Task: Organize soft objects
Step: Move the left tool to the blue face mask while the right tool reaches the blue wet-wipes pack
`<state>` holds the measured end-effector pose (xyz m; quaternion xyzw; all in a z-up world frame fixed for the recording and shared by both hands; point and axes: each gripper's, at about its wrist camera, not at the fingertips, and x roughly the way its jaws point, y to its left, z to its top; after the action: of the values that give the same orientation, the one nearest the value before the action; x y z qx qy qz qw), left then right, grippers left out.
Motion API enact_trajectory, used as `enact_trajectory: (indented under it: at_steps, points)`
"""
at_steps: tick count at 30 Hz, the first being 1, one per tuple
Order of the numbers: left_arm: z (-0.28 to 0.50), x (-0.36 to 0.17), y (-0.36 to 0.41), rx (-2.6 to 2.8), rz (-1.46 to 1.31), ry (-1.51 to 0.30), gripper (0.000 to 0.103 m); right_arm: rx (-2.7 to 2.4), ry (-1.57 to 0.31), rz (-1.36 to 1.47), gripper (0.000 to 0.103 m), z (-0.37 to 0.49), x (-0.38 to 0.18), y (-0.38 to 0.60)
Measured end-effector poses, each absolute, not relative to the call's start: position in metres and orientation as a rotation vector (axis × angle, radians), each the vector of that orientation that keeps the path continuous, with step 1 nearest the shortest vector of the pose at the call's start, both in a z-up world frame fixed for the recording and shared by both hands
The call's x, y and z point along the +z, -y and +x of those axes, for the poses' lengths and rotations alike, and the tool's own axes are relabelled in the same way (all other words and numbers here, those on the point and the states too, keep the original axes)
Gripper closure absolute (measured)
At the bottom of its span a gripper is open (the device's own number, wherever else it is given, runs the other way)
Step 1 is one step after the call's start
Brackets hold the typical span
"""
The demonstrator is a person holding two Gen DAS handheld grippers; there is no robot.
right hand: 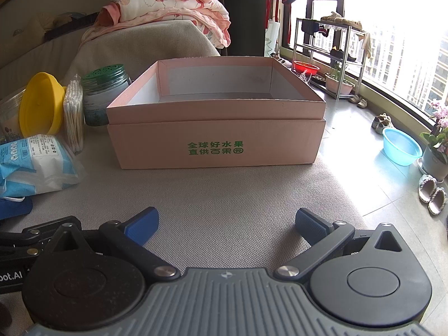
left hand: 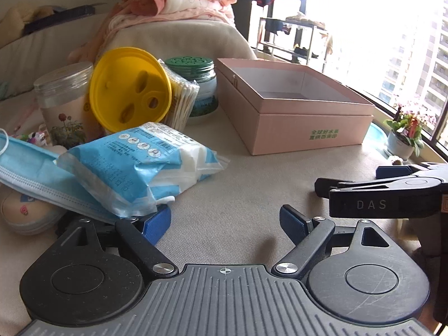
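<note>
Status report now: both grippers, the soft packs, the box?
Left gripper open, right gripper open, both empty. Blue wipes pack and face masks outside pink box. Box empty, path clear.

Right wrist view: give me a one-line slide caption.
Open right claw faces an empty pink box on the beige cushion; wet-wipe pack and cotton swabs wait at left.

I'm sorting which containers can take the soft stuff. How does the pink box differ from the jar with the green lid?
The pink box is open at the top and looks empty inside; the jar is shut under its perforated green lid. The box is square-cornered cardboard with green print on the front; the jar is round and see-through. The box is far wider than the jar. Both stand upright on the beige cushion, the jar to the left of the box.
</note>
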<state>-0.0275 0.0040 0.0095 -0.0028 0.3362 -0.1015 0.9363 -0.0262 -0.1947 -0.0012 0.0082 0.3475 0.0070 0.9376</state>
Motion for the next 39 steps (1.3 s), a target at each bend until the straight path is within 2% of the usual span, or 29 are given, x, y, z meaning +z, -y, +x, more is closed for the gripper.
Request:
enact_trajectory:
  at_steps: [9, 13, 19, 26, 31, 36, 39]
  points:
    - [-0.074, 0.043, -0.035, -0.334, -0.003, -0.621, 0.015, 0.120, -0.831, -0.026, 0.000, -0.023, 0.009, 0.205]
    - [-0.062, 0.063, -0.073, -0.231, -0.047, -0.551, 0.015, 0.133, -0.859, -0.038, 0.000, -0.026, 0.010, 0.202]
    - [-0.041, 0.072, -0.130, -0.087, -0.205, -0.565, 0.016, 0.218, -0.885, -0.078, 0.002, -0.027, 0.015, 0.189]
    - [-0.051, 0.071, -0.166, -0.010, -0.223, -0.591, 0.016, 0.364, -0.716, -0.045, 0.004, -0.019, 0.060, 0.123]
    - [-0.061, 0.062, -0.189, 0.032, -0.260, -0.598, 0.016, 0.419, -0.661, -0.076, 0.004, 0.006, 0.076, 0.050]
    - [-0.067, 0.054, -0.224, 0.081, -0.371, -0.554, 0.016, 0.392, -0.693, -0.211, 0.016, 0.024, 0.054, 0.003]
    - [-0.063, 0.046, -0.245, 0.130, -0.451, -0.537, 0.016, 0.389, -0.751, -0.221, 0.017, 0.018, 0.043, 0.014]
